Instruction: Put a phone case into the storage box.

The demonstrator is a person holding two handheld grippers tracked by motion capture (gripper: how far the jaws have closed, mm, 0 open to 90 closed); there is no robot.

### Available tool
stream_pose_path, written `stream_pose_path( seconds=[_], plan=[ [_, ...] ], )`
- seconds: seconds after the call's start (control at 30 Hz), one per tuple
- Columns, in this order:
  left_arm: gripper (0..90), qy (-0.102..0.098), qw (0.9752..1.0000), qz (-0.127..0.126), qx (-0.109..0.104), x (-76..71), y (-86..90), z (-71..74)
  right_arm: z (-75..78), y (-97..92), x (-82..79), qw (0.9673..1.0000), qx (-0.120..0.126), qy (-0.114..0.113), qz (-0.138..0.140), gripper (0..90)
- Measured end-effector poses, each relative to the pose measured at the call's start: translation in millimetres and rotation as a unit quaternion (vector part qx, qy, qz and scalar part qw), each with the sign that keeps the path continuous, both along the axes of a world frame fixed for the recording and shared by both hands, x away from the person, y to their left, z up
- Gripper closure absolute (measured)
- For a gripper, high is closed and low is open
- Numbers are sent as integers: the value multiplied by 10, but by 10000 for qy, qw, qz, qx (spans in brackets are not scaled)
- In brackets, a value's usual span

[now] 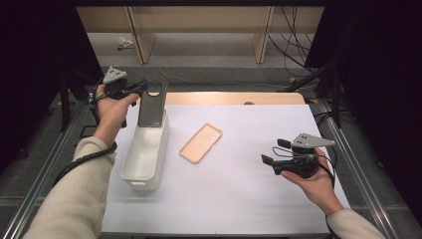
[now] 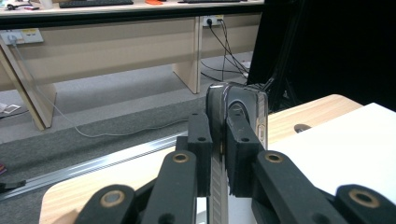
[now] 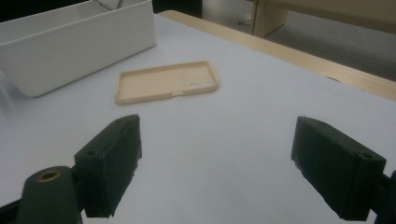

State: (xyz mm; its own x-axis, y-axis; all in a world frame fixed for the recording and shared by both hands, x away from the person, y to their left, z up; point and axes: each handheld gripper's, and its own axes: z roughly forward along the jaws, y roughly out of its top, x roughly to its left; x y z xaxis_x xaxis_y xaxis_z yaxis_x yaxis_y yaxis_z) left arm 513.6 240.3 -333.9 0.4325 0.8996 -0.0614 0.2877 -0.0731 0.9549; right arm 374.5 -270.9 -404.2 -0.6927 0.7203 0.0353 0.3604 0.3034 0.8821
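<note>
At the left, the left tool is closed on a dark phone case, held upright above the far end of the white bin. A beige case lies mid-desk with free space around. The right tool is held wide open, empty, near the desk's right edge.

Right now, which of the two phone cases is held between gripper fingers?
The dark phone case, clamped upright by the left gripper over the white bin. The beige phone case lies flat on the table, untouched.
</note>
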Motion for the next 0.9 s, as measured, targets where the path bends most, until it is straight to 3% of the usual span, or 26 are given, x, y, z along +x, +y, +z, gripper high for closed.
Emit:
stream_pose_path(
  seconds=[0.57,0.9],
  plan=[
    [817,35,10000,48,-18,81,35,-32,0,-4,4,10000,10,11,-10,169],
    [816,128,9999,100,-56,141,68,-128,-3,-6,8,10000,9,11,-11,170]
  ],
)
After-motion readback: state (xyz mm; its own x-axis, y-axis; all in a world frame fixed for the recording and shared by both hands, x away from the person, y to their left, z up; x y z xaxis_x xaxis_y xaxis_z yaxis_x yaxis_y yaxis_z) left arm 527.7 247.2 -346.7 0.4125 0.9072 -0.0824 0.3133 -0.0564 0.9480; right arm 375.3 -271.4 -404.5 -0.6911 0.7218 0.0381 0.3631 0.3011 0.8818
